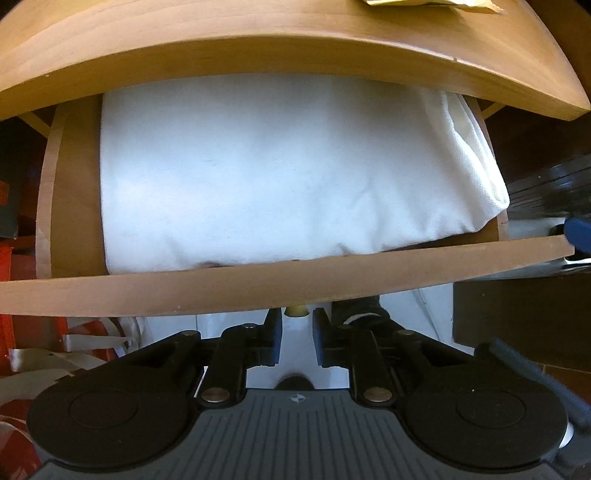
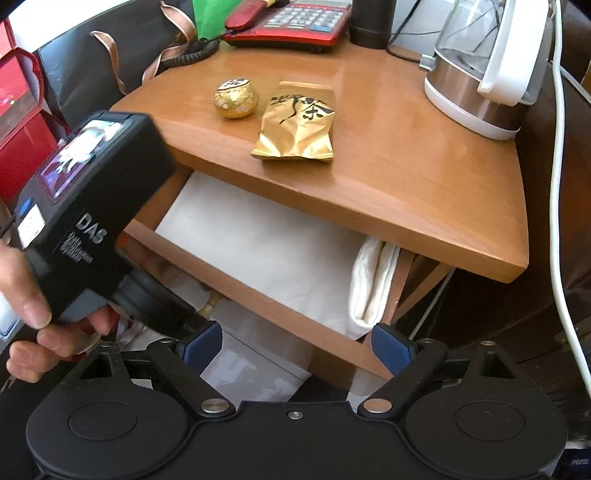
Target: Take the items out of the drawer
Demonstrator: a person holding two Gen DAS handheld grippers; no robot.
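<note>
Drawer (image 2: 258,291) stands pulled out under the wooden nightstand top (image 2: 406,192). Inside lies a folded white cloth (image 1: 277,177) that fills most of the drawer floor; its rolled edge shows at the right end in both views and reaches just over the drawer's side there. Nothing else can be made out in the drawer — the part under the top is hidden. On the nightstand top sit a gold foil ball (image 2: 233,99) and a gold tea packet (image 2: 297,125), just beside each other; whether they came out of this drawer the pictures cannot say, but they look like items already taken out. Judgement: opening is done, some removal possibly done, the cloth is still to be lifted out. Left gripper (image 1: 295,332) points down in front of the drawer front, its fingers (image 1: 271,332) drawn narrow with a small brass knob (image 1: 295,309) just beyond the tips; the pads do not appear to press on it, and nothing is held between them. Right gripper (image 2: 297,349) hovers above the drawer front with its blue fingers (image 2: 391,349) spread wide and empty — near the cloth's rolled end, not touching it. A hand (image 2: 33,314) grips the left tool's handle. Kettle (image 2: 484,66) and red telephone (image 2: 291,22) stand farther back on the top.
</note>
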